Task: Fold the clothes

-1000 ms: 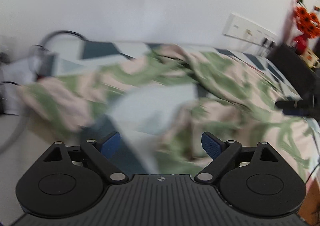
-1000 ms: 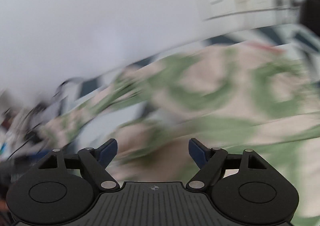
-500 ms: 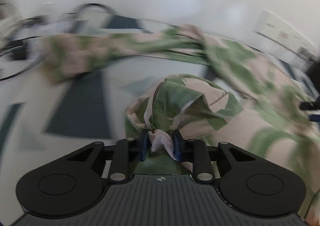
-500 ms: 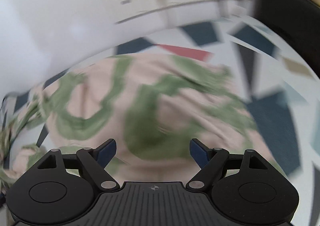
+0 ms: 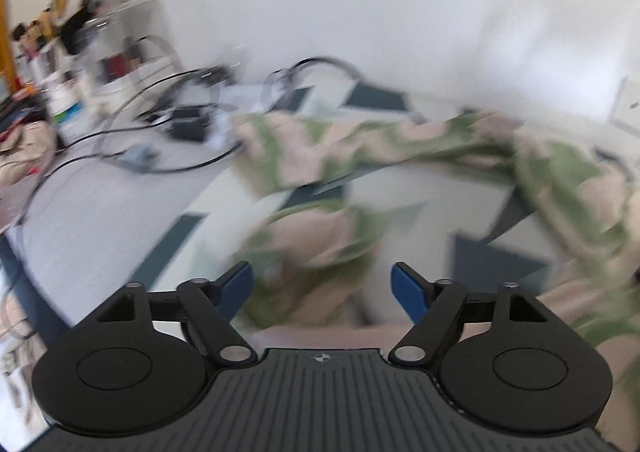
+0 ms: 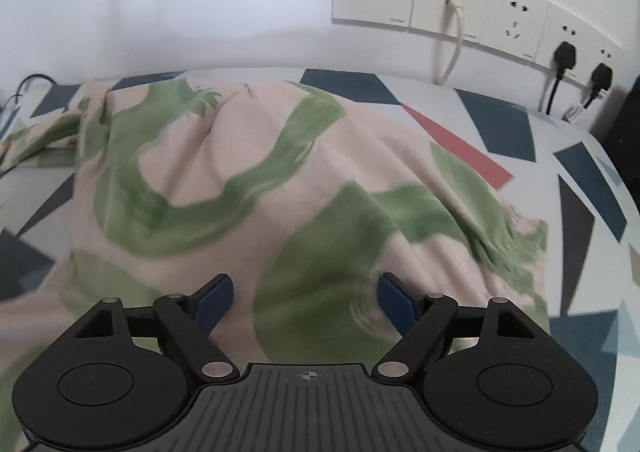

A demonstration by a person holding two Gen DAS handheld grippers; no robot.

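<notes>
One garment (image 6: 280, 188), pale pink with broad green swirls, lies spread and rumpled over the bed cover (image 6: 592, 188), which is white with dark blue, teal and red angular patches. In the right wrist view we see the cloth bulging up in the middle, its edge trailing off toward the left and its frayed-looking hem falling short of the cover's right side. Our right gripper (image 6: 306, 294) hovers just over the near part of that cloth with its blue pads spread wide apart; fabric shows between them, but neither pad presses on it, so nothing is grasped. In the left wrist view, which is blurred, the same garment (image 5: 360, 156) runs as a long twisted band across the cover (image 5: 492, 252), with a bunched fold lying nearer to us. Our left gripper (image 5: 322, 286) has just been opening its jaws, and they now stand wide and released; the bunched fold sits beyond and between the pads without being pinched. Farther out, on the right wrist side, a row of white wall sockets (image 6: 440, 4) runs along the wall above the bed, with a white cable (image 6: 452, 44) and two black plugs (image 6: 566, 54) in them. On the left wrist side, black cables (image 5: 132, 140) loop over a pale surface beside the bed, and a cluttered shelf (image 5: 76, 48) stands against the wall beyond them, too smeared for us to tell its contents.
</notes>
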